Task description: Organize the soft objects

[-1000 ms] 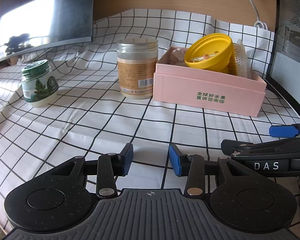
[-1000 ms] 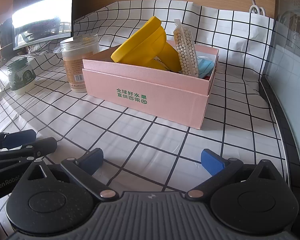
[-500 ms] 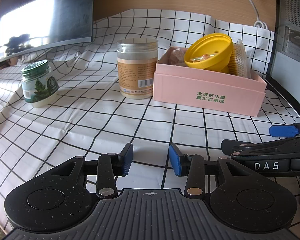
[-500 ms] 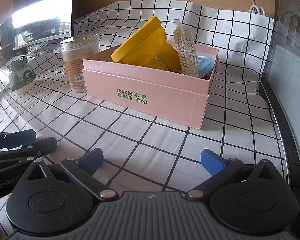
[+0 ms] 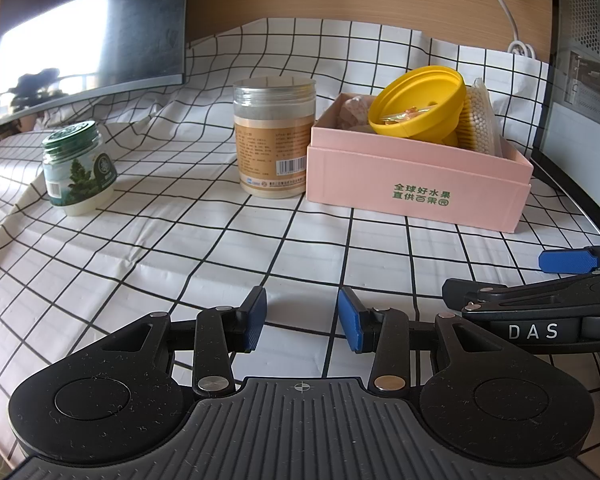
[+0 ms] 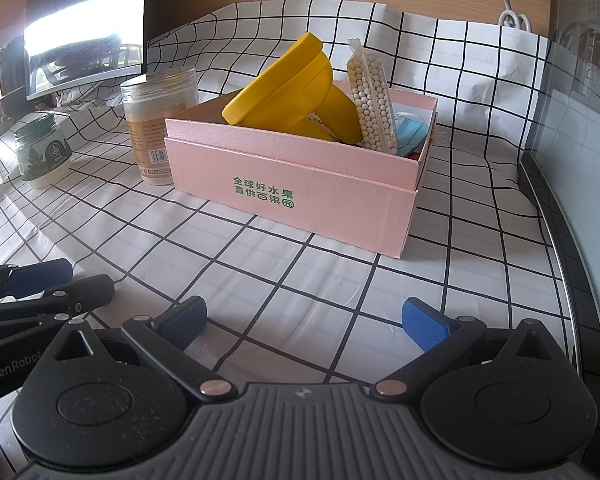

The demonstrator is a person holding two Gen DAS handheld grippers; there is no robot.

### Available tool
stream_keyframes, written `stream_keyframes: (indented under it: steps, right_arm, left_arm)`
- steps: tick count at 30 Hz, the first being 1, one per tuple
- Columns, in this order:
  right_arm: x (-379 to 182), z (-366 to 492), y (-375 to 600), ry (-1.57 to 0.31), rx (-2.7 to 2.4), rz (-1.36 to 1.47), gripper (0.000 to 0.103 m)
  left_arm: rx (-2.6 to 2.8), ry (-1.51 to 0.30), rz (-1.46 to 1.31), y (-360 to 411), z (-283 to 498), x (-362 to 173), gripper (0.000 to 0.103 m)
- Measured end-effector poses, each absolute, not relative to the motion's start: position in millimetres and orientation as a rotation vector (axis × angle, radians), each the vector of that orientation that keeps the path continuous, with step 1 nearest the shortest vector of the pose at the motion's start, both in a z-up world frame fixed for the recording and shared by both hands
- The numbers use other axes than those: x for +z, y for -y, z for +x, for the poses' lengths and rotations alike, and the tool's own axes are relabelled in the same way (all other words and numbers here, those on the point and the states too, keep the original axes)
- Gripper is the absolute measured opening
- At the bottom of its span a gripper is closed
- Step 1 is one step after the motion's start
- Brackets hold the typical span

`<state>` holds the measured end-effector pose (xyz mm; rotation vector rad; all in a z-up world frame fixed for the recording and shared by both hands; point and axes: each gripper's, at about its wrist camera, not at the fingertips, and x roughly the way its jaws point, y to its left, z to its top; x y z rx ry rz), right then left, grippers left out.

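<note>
A pink box (image 5: 416, 186) with green printed characters on its front wall sits on the checked cloth (image 5: 204, 240), open at the top. Inside it a yellow bowl (image 5: 420, 104) leans tilted on its side, its rim facing left in the right wrist view (image 6: 288, 84). Just beside the bowl stands a clear bag of small cream beads (image 6: 372, 100), upright against the bowl's base. Behind the bag lies something light blue (image 6: 410, 132) (folded, too hidden to name), and at the box's far left corner a pale pinkish lump (image 5: 350, 112) shows above the wall.

Touching or nearly touching the box's left wall stands a tall clear jar (image 5: 276, 138) with an orange label. Well to its left is a small jar with a green lid (image 5: 76, 168) and a tree on the label. A dark monitor (image 5: 92, 36) stands behind on the left, a white cable (image 5: 500, 4) runs down the wooden wall, and a grey case (image 5: 584, 48) flanks the right edge.

The left gripper (image 5: 302, 320) hovers low over the cloth with its 2 blue pads parted by a modest gap, holding nothing. The right gripper (image 6: 304, 318) is spread wide, also holding nothing. The box lies ahead of both, apart from the fingers, with bare cloth between; from the left gripper it sits ahead and to the right.
</note>
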<state>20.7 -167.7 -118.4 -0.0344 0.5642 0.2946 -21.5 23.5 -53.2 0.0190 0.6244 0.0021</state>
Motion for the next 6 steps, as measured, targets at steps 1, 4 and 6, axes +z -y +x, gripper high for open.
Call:
stream_keyframes:
  steps: [1,4,6]
  right_arm:
    - [-118.4,20.7,167.8,-0.564,0.295,-0.034,0.103]
    - [-118.4,20.8,167.7,-0.564,0.295,-0.034,0.103]
    - [-118.4,20.7,167.8,-0.564,0.295,-0.034,0.103]
  left_arm:
    - [0.002,-0.624,0.02,-23.4,-21.5,-53.2,0.044]
    - [0.0,-0.625,0.024,-23.3,-21.1,-53.3,0.044]
    - [-0.006,-0.627,0.021,-25.2,-20.5,-53.4,0.043]
